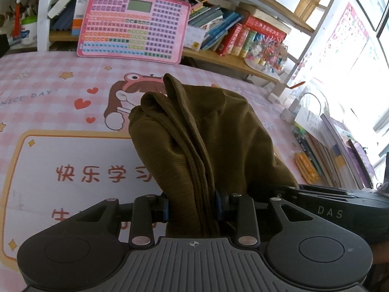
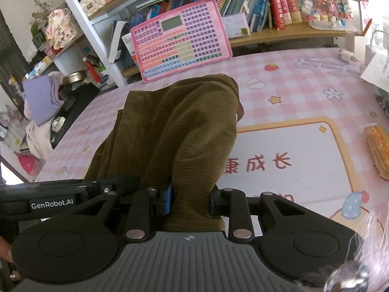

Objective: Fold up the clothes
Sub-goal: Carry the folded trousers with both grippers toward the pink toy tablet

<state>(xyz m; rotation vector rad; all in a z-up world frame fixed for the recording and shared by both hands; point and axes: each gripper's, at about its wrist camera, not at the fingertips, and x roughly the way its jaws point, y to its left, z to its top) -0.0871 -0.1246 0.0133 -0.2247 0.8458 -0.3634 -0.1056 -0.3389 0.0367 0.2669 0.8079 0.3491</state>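
Note:
An olive-brown ribbed garment (image 1: pixel 206 133) hangs bunched in front of me over the pink checked table mat (image 1: pixel 48 92). My left gripper (image 1: pixel 192 206) is shut on a thick fold of it, several layers pinched between the blue pads. In the right wrist view the same garment (image 2: pixel 175 126) drapes forward and down to the left. My right gripper (image 2: pixel 190 199) is shut on another fold of it. The two grippers sit close side by side; the other gripper's body shows at each view's edge.
A pink keyboard-like learning tablet (image 1: pixel 133 24) leans against a bookshelf (image 1: pixel 231 31) at the table's far edge. An orange stack of books or packets (image 2: pixel 379 150) lies at the right. Stationery and a white box (image 2: pixel 357 43) stand at the far right. Clutter and a purple cloth (image 2: pixel 41 97) lie off the table's left.

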